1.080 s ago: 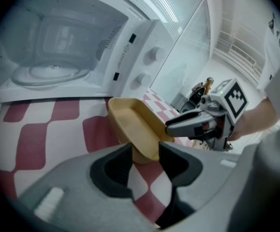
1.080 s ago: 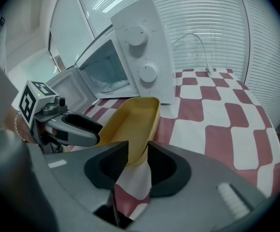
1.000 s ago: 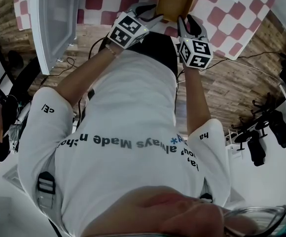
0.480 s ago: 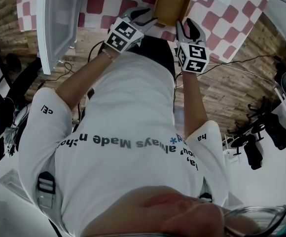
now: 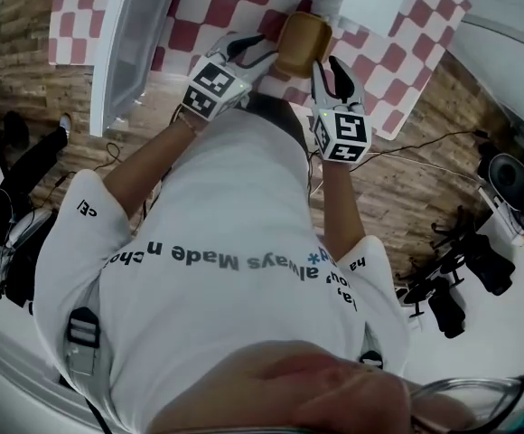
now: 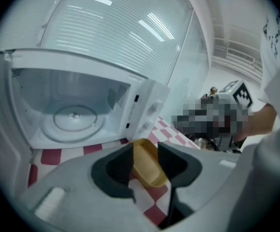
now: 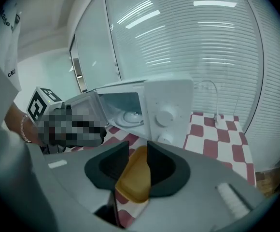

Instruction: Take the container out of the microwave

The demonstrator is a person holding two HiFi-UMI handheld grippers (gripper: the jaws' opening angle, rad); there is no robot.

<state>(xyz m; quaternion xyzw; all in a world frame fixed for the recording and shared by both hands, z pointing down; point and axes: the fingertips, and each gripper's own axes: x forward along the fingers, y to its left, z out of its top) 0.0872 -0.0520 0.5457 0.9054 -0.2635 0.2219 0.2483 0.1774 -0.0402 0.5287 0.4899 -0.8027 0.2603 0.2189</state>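
A yellow container [image 5: 300,42] hangs above the red-and-white checked table [image 5: 384,57], in front of the white microwave [image 6: 82,105]. My left gripper [image 5: 264,49] grips its left rim and my right gripper [image 5: 327,67] its right rim. In the left gripper view the container's [image 6: 149,167] edge stands between the dark pads [image 6: 118,170], and those jaws are closing on it. The right gripper view shows the same container [image 7: 133,179] pinched between closing jaws. The microwave's cavity holds only its glass turntable [image 6: 75,119].
The microwave door [image 5: 131,48] stands swung open at my left. The control panel with knobs [image 7: 165,117] faces me. A white cable [image 7: 216,111] lies on the cloth at the right. Black stands [image 5: 465,269] and cables sit on the wooden floor.
Both grippers have moved together with the container held between them, drifting left in the head view. More of the open door and the tablecloth shows now.
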